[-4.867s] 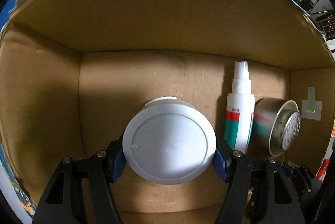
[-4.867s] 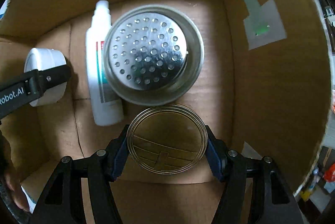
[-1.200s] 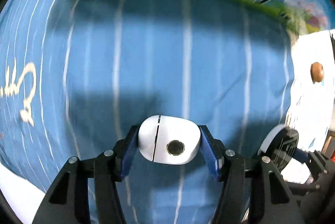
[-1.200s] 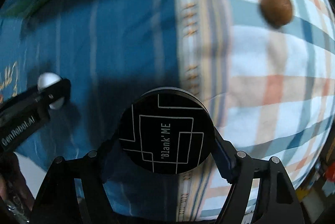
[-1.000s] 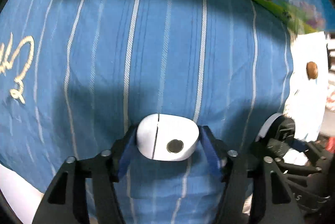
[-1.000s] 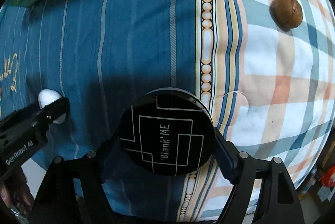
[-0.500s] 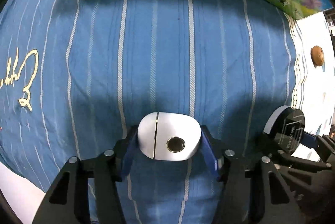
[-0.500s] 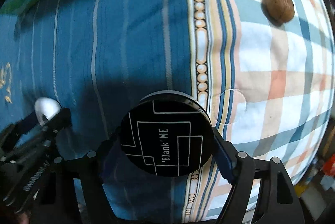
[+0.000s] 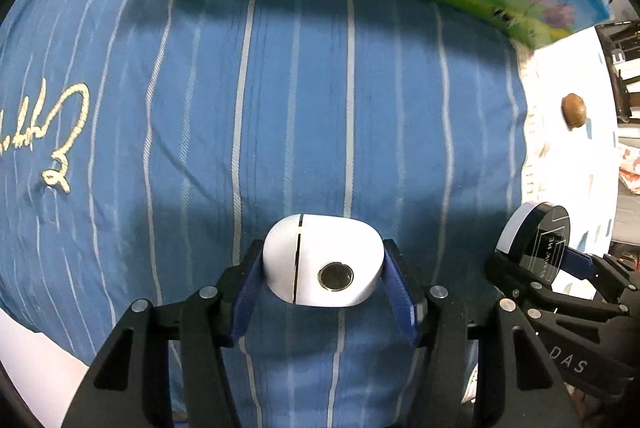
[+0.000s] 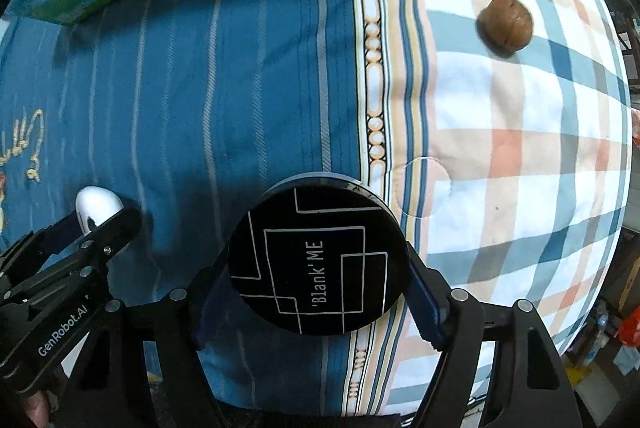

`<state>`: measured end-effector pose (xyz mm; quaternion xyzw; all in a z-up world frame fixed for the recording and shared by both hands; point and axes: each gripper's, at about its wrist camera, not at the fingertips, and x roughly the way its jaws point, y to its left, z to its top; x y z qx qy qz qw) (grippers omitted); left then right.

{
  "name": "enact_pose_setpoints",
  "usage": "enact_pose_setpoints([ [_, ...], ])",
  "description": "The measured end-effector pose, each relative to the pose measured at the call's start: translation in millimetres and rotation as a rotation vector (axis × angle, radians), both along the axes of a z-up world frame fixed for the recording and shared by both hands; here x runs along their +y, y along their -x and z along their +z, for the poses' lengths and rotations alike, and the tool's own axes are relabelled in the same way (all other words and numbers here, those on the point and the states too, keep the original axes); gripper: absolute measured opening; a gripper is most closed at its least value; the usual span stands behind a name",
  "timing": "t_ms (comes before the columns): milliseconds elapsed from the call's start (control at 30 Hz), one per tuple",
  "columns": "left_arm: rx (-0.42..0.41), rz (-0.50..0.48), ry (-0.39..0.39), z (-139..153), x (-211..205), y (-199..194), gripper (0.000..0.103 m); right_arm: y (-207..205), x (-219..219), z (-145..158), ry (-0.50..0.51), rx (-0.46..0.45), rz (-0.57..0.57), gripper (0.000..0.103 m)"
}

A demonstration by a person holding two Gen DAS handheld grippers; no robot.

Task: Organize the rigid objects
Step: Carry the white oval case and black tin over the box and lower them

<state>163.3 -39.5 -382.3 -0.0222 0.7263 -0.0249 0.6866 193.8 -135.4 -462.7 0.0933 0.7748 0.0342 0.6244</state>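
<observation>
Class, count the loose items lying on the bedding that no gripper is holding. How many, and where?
1. A brown nut-like ball lies on the plaid bedding, past the black round case held in the right gripper. Others may lie out of view.

White rounded case (image 9: 322,262), seam upright, round dark button facing the camera, is clamped between blue pads. Black round compact (image 10: 316,262), lid printed 'Blank' ME, is likewise clamped. Brown nut (image 10: 507,23) lies on plaid cloth.
</observation>
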Motion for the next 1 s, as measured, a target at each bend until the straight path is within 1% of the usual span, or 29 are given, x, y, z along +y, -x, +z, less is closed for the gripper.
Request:
enact_pose_setpoints([
  [167,-0.055,0.001,0.033,39,3,-3,0.054,-5,-4,28,-0.026,-0.058,-0.019,0.078],
  [300,-0.14,-0.032,0.048,85,2,-9,0.054,-11,-6,57,-0.044,-0.111,-0.022,0.078],
  [367,-0.172,-0.035,0.071,104,1,-21,0.054,-15,-11,67,-0.054,-0.136,-0.031,0.078],
  [433,-0.203,-0.043,0.085,118,9,-33,0.054,-18,-10,87,-0.072,-0.166,-0.041,0.078],
  [500,-0.24,-0.046,0.109,141,10,-41,0.054,-29,-12,101,-0.085,-0.194,-0.043,0.078],
  [533,-0.253,-0.046,0.115,144,7,-49,0.054,-32,-14,107,-0.085,-0.21,-0.044,0.078],
  [567,-0.268,-0.047,0.123,146,5,-56,0.054,-31,-25,119,-0.092,-0.228,-0.044,0.078],
  [600,-0.285,-0.047,0.139,158,6,-62,0.054,-36,-26,128,-0.098,-0.244,-0.044,0.078],
  [700,-0.309,-0.04,0.174,165,5,-86,0.054,-59,-31,157,-0.113,-0.299,-0.044,0.078],
  [767,-0.327,-0.026,0.189,170,4,-106,0.054,-66,-36,168,-0.125,-0.334,-0.044,0.078],
  [867,-0.341,0.002,0.207,176,13,-136,0.054,-95,-35,183,-0.134,-0.377,-0.039,0.078],
  [933,-0.331,0.023,0.219,173,19,-160,0.054,-119,-31,180,-0.14,-0.39,-0.032,0.078],
  [1000,-0.312,0.049,0.23,163,28,-184,0.054,-137,-27,181,-0.146,-0.395,-0.029,0.078],
])
